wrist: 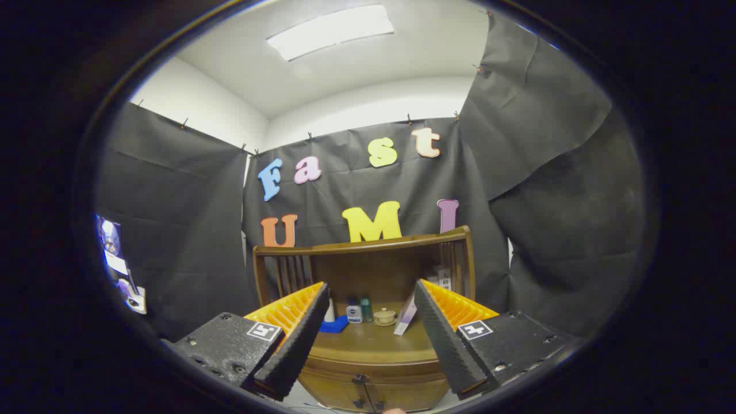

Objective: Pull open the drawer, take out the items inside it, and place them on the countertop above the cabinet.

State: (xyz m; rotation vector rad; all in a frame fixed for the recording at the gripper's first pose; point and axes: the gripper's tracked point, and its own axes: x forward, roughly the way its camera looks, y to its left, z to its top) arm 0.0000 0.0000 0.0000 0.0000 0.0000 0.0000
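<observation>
A brown wooden cabinet (374, 368) stands ahead of my gripper (371, 293), against the black cloth wall. Its countertop (368, 342) has a railed wooden back and sides. The cabinet front with small dark handles (361, 380) shows low between my fingers; I cannot tell the drawer from the doors, and the front looks closed. My gripper is open, its fingers spread wide with nothing between them, well short of the cabinet.
On the countertop near the back stand a small white bottle (354, 312), a green bottle (366, 309), a small cream lidded pot (384, 316), a blue flat item (334, 325) and a pale card (406, 316). A device hangs on the left wall (118, 261).
</observation>
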